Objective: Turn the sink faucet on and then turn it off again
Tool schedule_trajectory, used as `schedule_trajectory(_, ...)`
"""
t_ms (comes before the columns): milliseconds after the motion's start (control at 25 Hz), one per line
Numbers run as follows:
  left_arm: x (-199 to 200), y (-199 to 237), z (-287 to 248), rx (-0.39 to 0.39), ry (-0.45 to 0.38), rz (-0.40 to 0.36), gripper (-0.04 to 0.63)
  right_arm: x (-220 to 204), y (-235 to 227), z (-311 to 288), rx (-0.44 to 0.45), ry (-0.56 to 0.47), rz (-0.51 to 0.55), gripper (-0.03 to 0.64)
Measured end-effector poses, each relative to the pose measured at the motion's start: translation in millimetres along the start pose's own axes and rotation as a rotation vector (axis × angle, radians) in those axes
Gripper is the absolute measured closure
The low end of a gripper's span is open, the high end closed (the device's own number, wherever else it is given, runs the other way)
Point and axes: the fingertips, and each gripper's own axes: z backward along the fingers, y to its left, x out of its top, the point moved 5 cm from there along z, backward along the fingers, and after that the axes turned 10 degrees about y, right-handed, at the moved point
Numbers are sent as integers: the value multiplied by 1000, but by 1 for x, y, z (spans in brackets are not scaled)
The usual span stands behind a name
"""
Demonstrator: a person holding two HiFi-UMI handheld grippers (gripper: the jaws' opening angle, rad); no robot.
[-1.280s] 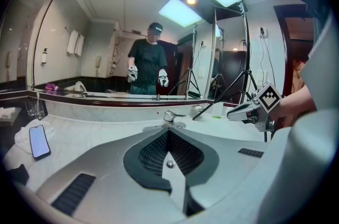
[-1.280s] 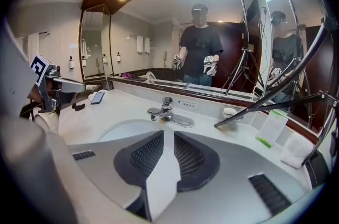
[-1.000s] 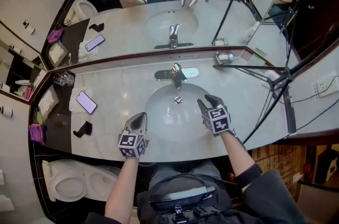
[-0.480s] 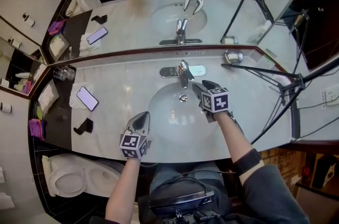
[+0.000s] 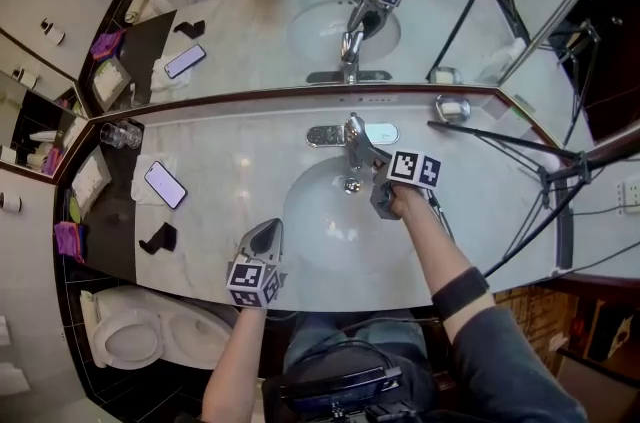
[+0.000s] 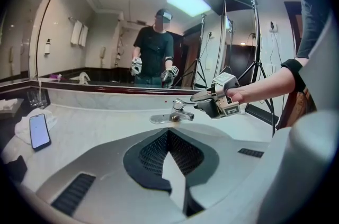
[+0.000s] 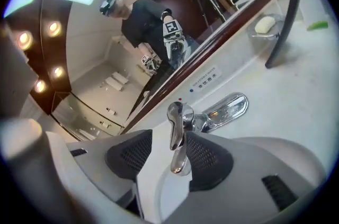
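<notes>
The chrome faucet [image 5: 350,137] stands behind the white basin [image 5: 300,241]; no water is seen running. My right gripper [image 5: 367,157] reaches across the basin, rolled onto its side. In the right gripper view its jaws [image 7: 168,139] stand open on either side of the faucet lever [image 7: 176,121], which lies close beside the right pad [image 7: 209,157]. The left gripper view shows the right gripper [image 6: 204,100] at the faucet [image 6: 177,107]. My left gripper [image 5: 270,228] hangs over the basin's near left rim, its fingertips together [image 6: 168,133] with nothing held.
A phone [image 5: 163,185] lies on a cloth at the left, with drinking glasses [image 5: 120,136] behind it and a black holder [image 5: 157,241] in front. A soap dish [image 5: 451,108] and black tripod legs [image 5: 500,139] occupy the counter's right. The mirror runs along the back.
My right gripper moved from over the basin up to the faucet, rolled onto its side and opened around the lever. The left gripper stayed at the basin's near rim.
</notes>
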Motion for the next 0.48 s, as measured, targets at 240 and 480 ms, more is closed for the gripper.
schedule_trajectory(240, -8, 9, 0, 14, 18, 18, 600, 11, -5, -14, 45, -13, -80, 479)
schedule_trajectory(480, -13, 12, -5, 17, 26, 29, 600, 16, -6, -16, 37, 6, -118, 531)
